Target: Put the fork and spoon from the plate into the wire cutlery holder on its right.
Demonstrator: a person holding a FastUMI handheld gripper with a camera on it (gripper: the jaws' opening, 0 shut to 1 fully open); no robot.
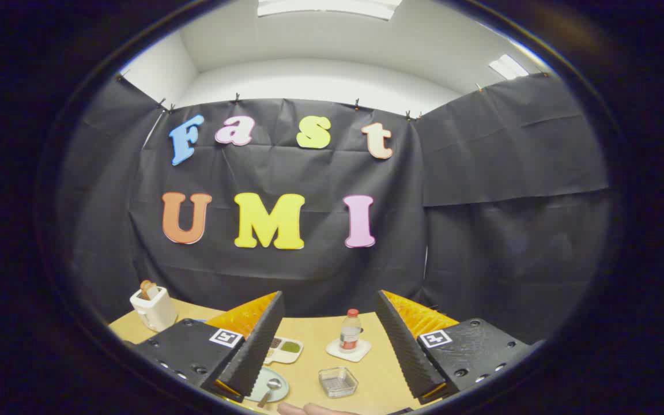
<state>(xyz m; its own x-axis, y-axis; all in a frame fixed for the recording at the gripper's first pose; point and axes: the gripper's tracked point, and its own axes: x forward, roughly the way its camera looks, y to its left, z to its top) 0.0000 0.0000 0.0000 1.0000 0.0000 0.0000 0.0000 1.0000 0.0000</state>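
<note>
Nearest, a bare hand point(314, 410) edges in just below the gripper point(329, 340), whose fingers stand wide apart and hold nothing. Down beside the left finger lies the plate point(266, 387) with the spoon point(268, 391) on it, handle pointing back toward the claw; I cannot make out a fork. Between the fingers sits a clear square dish point(338, 381), then a bottle point(350, 331) on a coaster; a toaster point(153, 308) stands far left.

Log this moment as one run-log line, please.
gripper: open, holding nothing, raised over table | spoon: on plate, between fingers | bottle: upright on coaster beyond | task: not started
</note>
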